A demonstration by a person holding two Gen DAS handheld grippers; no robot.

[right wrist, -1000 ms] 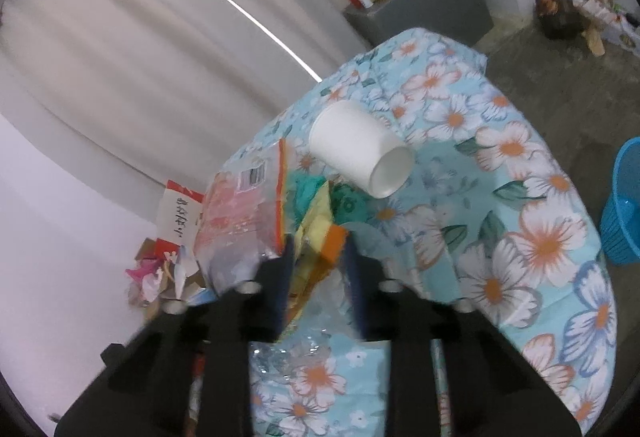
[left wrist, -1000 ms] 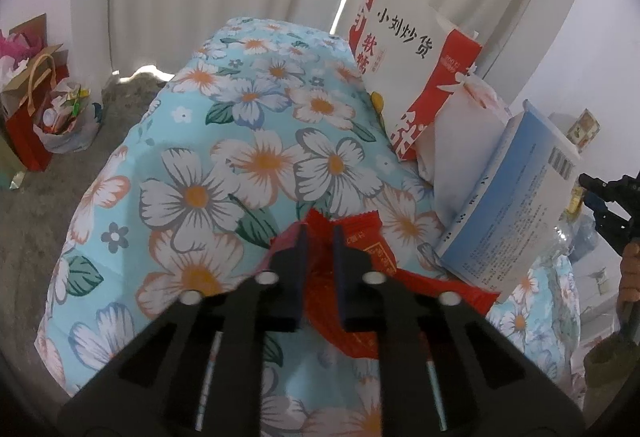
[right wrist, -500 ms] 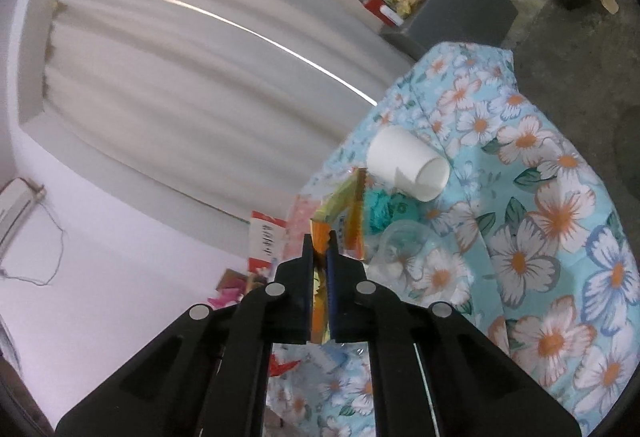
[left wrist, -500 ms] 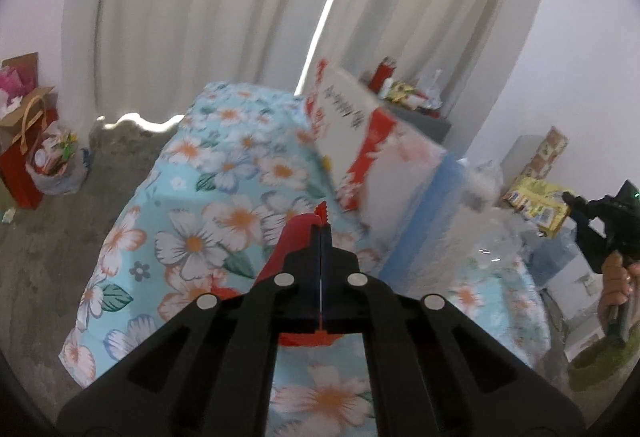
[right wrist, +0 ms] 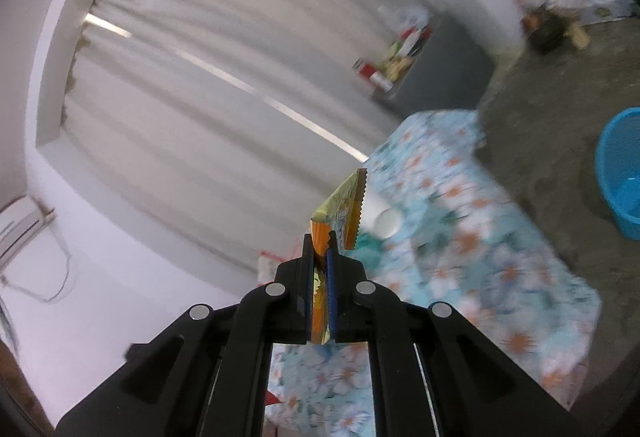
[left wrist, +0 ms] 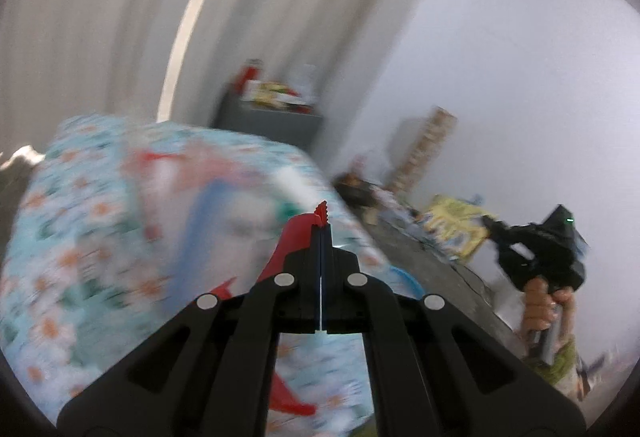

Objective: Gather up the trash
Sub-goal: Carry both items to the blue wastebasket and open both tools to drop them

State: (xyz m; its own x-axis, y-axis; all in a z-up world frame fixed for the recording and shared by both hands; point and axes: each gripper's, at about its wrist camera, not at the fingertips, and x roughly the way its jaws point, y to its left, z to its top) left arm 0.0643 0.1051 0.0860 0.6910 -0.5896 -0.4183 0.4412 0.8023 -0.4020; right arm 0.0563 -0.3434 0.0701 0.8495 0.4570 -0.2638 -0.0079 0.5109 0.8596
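Red wrapper [left wrist: 294,241] clamped in left fingers [left wrist: 322,233], pads fully together; a second ago they straddled it on the tabletop [left wrist: 80,237], now it's lifted clear. Right fingers [right wrist: 320,253] pinch yellow-orange wrapper [right wrist: 340,209], having closed on it from a looser hold, and it's raised off the cloth too. White cup [right wrist: 386,223] lies on its side behind. Blue bin [right wrist: 620,177] on floor, right. Both views blurred.
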